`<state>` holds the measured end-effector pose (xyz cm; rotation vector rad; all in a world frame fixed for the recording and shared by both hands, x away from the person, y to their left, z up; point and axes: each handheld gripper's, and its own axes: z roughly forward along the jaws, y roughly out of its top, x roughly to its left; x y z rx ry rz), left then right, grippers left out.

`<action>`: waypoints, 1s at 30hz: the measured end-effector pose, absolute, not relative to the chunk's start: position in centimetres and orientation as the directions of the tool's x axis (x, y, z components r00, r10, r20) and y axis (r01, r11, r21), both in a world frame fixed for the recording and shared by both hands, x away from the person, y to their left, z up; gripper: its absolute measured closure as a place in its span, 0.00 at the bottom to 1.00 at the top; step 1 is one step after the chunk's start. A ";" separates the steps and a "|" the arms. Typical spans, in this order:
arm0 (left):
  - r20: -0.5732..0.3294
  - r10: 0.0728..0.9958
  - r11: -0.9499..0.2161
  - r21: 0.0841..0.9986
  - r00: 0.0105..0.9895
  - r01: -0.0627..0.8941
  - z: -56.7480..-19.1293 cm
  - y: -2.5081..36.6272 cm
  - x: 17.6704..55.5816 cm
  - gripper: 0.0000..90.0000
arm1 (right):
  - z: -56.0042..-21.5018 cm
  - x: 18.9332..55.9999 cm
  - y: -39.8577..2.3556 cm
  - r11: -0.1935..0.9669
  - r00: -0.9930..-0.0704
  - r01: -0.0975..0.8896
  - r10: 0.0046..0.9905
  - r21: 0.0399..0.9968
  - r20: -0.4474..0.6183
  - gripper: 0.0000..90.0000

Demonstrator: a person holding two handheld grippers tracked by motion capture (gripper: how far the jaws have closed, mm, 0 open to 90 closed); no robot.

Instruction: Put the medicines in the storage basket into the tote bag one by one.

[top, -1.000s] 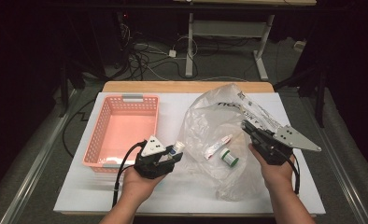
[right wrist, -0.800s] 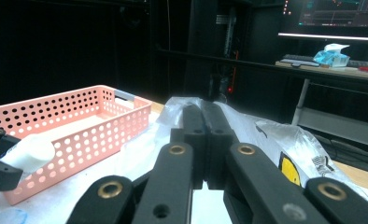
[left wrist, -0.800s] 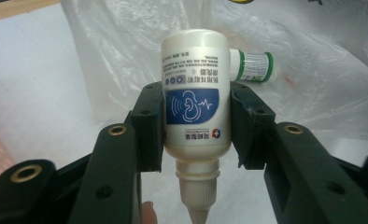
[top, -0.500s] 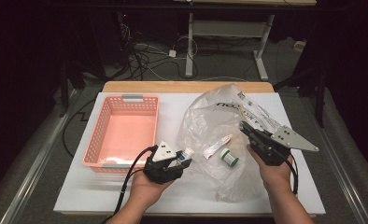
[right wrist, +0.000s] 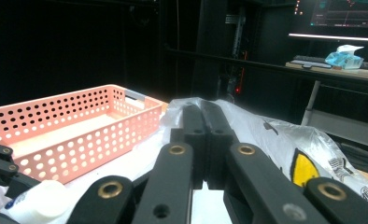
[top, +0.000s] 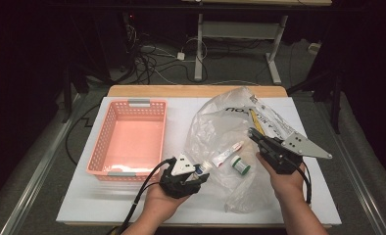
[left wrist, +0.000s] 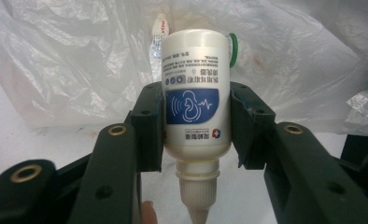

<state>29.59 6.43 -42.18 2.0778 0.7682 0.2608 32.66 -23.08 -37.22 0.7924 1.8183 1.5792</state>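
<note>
Here the left hand-held gripper [left wrist: 196, 126] clamps the white bottle [left wrist: 195, 100].

The white bottle [left wrist: 196, 100] bears a blue ear-symbol label with Chinese print.

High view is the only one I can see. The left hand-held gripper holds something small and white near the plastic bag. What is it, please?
Observer: In the left gripper view it is a white bottle with a blue label that shows an ear symbol.
Operator: Is the grip good?
Observer: The left hand-held gripper presses its pads on both sides of the bottle's body. The nozzle points back toward the hand.
Operator: And the other hand?
Observer: The right hand-held gripper has its jaws shut flat together. The plastic bag lies just behind them, but I cannot tell whether any film is pinched.
</note>
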 end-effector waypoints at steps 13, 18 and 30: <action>-0.118 0.623 -0.393 0.807 0.773 0.440 -42.1 4.5 31.7 0.64 | -37.7 32.8 -22.5 0.131 -0.653 0.071 0.756 0.989 -0.053 1.00; -0.117 0.625 -0.388 0.811 0.771 0.437 -41.9 3.5 32.7 0.64 | -37.7 32.8 -22.5 0.130 -0.652 0.071 0.756 0.989 -0.053 1.00; -0.122 0.628 -0.374 0.819 0.769 0.435 -41.6 0.0 35.1 0.64 | -37.9 33.0 -22.6 0.133 -0.651 0.073 0.757 0.988 -0.053 1.00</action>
